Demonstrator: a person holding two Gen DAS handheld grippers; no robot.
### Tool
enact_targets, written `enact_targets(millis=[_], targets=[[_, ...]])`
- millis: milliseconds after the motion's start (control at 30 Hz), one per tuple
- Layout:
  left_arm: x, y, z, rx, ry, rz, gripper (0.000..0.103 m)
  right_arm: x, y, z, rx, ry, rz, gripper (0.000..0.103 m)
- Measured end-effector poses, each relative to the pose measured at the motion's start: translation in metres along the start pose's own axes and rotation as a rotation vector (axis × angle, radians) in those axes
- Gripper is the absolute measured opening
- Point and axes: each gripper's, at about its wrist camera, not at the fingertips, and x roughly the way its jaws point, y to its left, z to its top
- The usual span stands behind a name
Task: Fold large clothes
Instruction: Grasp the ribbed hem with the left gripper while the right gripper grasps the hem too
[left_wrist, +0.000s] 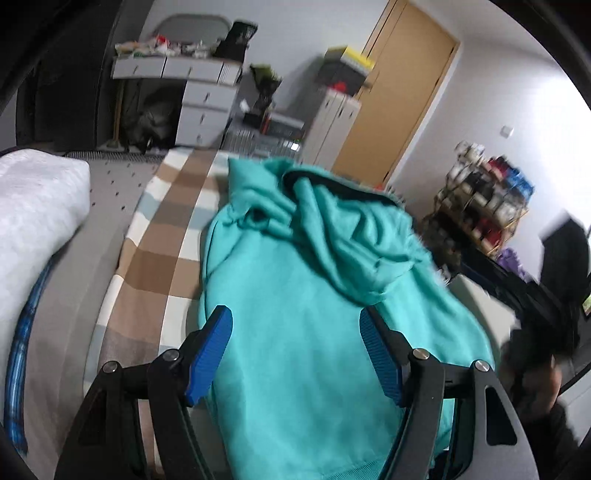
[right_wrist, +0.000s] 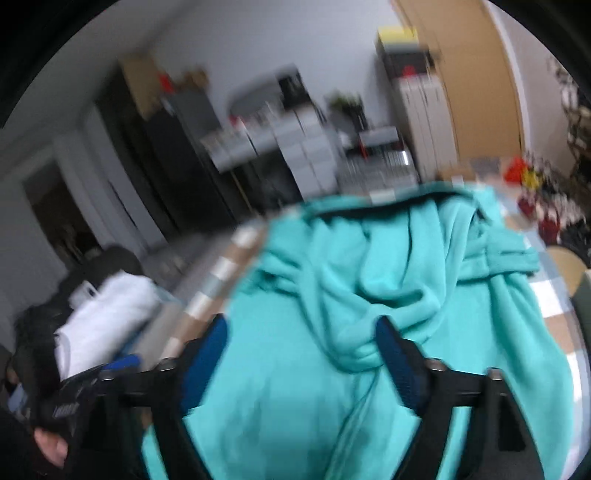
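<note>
A teal hoodie (left_wrist: 303, 302) lies folded on a brown, white and pale blue checked blanket (left_wrist: 162, 236), its hood bunched at the far end. My left gripper (left_wrist: 293, 314) hovers over the hoodie's near part, its blue pads (left_wrist: 208, 354) spread wide with nothing pinched between them. The right wrist view is blurred. There the same hoodie (right_wrist: 369, 295) fills the middle, and my right gripper (right_wrist: 301, 326) stands open above it, just short of the hood. The jaws touch no cloth that I can see.
A white pillow (left_wrist: 37, 206) lies left of the blanket. Grey drawers (left_wrist: 203, 107), a white cabinet (left_wrist: 332, 125) and a wooden door (left_wrist: 402, 103) stand beyond the bed. A cluttered shelf (left_wrist: 484, 199) is at the right. A hand (right_wrist: 48, 446) holds the other gripper at lower left.
</note>
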Motion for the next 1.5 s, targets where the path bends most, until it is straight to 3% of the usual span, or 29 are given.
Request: enact_targets(millis=[100,167,333,433,533,600,700,767,833,867,967,1100,1167,1200,1267,1433,1500], targets=[[-0.027,-0.009,-0.012,0.036,-0.053,0.043,0.067,-0.057,0.015,-0.036,-0.054,-0.186,-0.002,0.103],[-0.035,-0.009,-0.022,0.041,-0.030,0.061,0.067,-0.070,0.020,-0.054,-0.067,-0.226,0.000,0.103],[-0.024,0.010,-0.054,-0.033,0.143,0.067,0.067,-0.075,0.021,-0.062,-0.077,-0.182,-0.024,0.103],[-0.004,0.027,-0.075,-0.106,0.263,0.090,0.067,-0.073,0.015,-0.061,-0.023,-0.160,0.015,0.103],[0.012,0.031,-0.086,-0.136,0.312,0.102,0.067,-0.073,0.015,-0.062,-0.016,-0.149,0.012,0.103],[0.021,0.027,-0.091,-0.137,0.345,0.071,0.067,-0.071,0.017,-0.062,-0.023,-0.148,0.018,0.103],[0.024,0.018,-0.091,-0.120,0.348,0.052,0.066,-0.071,0.019,-0.063,-0.042,-0.146,0.017,0.103],[0.029,0.014,-0.089,-0.098,0.366,0.048,0.033,-0.070,0.018,-0.064,-0.039,-0.139,0.022,0.103],[0.032,0.013,-0.088,-0.092,0.380,0.041,0.029,-0.069,0.016,-0.065,-0.029,-0.129,0.024,0.103],[0.033,0.012,-0.087,-0.090,0.383,0.031,0.021,-0.070,0.016,-0.065,-0.024,-0.129,0.026,0.103],[0.032,0.001,-0.083,-0.028,0.377,0.037,0.017,-0.070,0.011,-0.063,0.007,-0.127,0.038,0.103],[0.017,-0.028,-0.075,0.140,0.295,0.048,0.017,-0.070,0.001,-0.062,0.056,-0.129,0.050,0.103],[0.016,-0.032,-0.074,0.160,0.285,0.045,0.019,-0.071,-0.003,-0.061,0.079,-0.131,0.057,0.103],[0.019,-0.029,-0.075,0.151,0.302,0.045,0.021,-0.071,-0.005,-0.061,0.090,-0.131,0.059,0.103],[0.027,-0.021,-0.078,0.107,0.358,0.033,0.038,-0.070,-0.010,-0.061,0.122,-0.127,0.066,0.103],[0.032,-0.003,-0.079,-0.056,0.431,-0.068,0.040,-0.070,-0.022,-0.060,0.180,-0.123,0.078,0.103],[0.032,0.003,-0.077,-0.118,0.433,-0.122,0.049,-0.069,-0.024,-0.060,0.194,-0.122,0.079,0.103]])
